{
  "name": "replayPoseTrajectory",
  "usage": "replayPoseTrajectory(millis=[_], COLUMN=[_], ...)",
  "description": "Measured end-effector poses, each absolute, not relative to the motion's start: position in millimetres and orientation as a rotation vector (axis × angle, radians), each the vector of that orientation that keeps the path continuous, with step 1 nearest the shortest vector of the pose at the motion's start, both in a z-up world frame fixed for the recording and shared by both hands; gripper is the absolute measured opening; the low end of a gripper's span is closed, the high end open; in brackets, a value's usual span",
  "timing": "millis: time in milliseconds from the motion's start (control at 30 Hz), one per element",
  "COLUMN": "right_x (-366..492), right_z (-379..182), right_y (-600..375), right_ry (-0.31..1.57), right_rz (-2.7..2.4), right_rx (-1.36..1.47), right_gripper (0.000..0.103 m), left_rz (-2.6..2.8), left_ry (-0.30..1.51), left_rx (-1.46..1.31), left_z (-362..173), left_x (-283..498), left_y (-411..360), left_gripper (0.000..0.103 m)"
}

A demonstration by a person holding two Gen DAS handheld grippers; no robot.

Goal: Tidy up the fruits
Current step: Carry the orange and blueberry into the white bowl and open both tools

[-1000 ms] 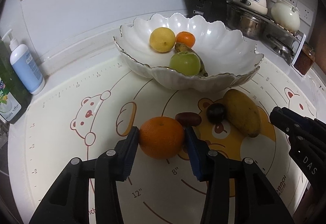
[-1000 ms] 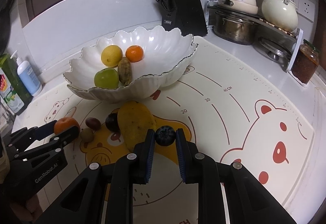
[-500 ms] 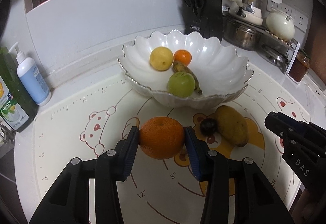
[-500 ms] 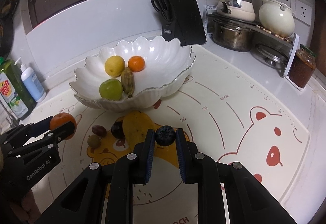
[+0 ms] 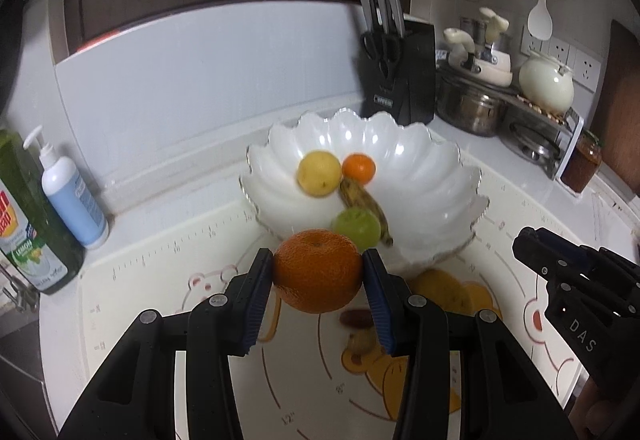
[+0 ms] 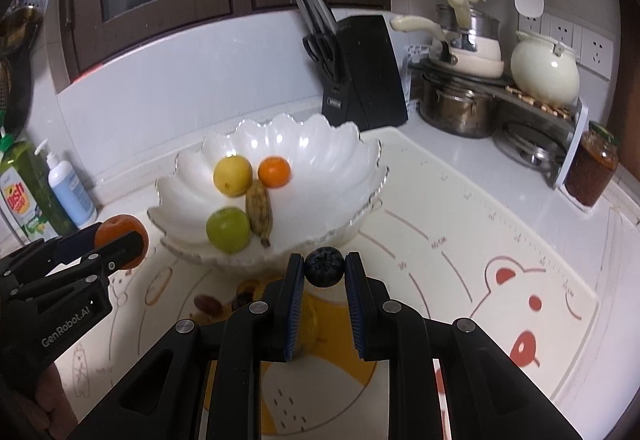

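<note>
My left gripper point(image 5: 318, 272) is shut on a large orange point(image 5: 317, 270) and holds it in the air just before the near rim of the white scalloped bowl point(image 5: 432, 176). My right gripper point(image 6: 324, 268) is shut on a dark blueberry point(image 6: 324, 265), raised before the bowl point(image 6: 332, 156). The bowl holds a lemon point(image 6: 232, 175), a small orange point(image 6: 274, 171), a green apple point(image 6: 227, 229) and a brown banana point(image 6: 259, 209). A mango point(image 5: 440, 282), a date point(image 5: 356, 318) and a small brownish fruit point(image 5: 362, 340) lie on the mat under the grippers.
The bear-print mat point(image 6: 500, 280) covers the counter. A knife block point(image 6: 364, 72) stands behind the bowl. Pots and a kettle point(image 6: 544, 72) sit on a rack at the right, with a jar point(image 6: 592, 170) beside it. Soap bottles point(image 5: 74, 196) stand at the left.
Both grippers have risen and moved towards the bowl with their fruit. The orange has left the mat and now hangs in front of the bowl's rim.
</note>
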State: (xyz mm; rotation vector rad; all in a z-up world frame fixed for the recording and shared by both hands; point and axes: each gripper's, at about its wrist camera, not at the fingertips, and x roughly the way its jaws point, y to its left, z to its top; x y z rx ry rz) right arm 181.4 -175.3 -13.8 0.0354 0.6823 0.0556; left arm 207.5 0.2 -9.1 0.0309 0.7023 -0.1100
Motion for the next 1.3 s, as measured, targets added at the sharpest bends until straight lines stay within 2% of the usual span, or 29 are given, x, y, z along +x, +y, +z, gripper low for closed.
replayPoseTrajectory(millis=[533, 1300], right_x=[241, 294], right_z=[7, -30], right_y=[-175, -165], right_ry=[0.651, 0.788], right_rz=[0.068, 0.101], right_rx=[0.032, 0.021], right_gripper=[0.022, 0.022], left_rz=[-0.103, -0.108], left_ry=[0.648, 0.804], left_rx=[0.036, 0.027], left_z=[18, -31], left_x=[264, 320], left_y=[1, 6], left_gripper=[0.045, 0.046])
